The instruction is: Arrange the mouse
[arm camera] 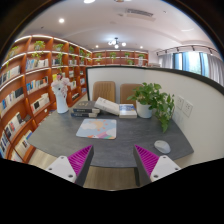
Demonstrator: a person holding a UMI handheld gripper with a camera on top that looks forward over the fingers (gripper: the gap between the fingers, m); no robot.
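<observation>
While tool (111, 165) fingers apart above near table (120, 145) edge, mouse (162, 146) beyond right finger.

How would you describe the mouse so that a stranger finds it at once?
Start at the grey table, then go to the potted plant near the wall. The mouse lies in front of it, beyond the open gripper: small, white, rounded, unlike the flat mouse pad.
</observation>
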